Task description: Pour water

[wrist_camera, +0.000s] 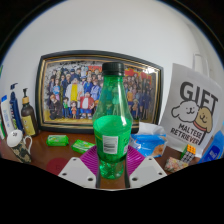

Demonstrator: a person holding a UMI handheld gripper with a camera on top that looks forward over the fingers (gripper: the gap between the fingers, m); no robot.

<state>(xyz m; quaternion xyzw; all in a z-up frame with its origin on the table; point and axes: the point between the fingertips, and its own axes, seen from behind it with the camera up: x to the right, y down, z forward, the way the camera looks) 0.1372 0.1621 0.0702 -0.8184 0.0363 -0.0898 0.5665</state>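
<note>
A green plastic bottle (112, 120) with a dark cap and a white label stands upright between my fingers, close to the camera. My gripper (112, 156) is shut on the bottle's lower body. The purple pads (89, 160) press on it from both sides. The bottle's base shows between the finger ends, over the brown wooden table (50, 160). A light blue cup-like container (150, 144) stands just beyond the bottle to the right, partly hidden by it.
A framed group photo (90, 92) leans on the wall behind. A white gift bag with a dog picture (195, 112) stands at the right. Small bottles (24, 112) and keys (20, 146) are at the left. Green packets (58, 140) lie on the table.
</note>
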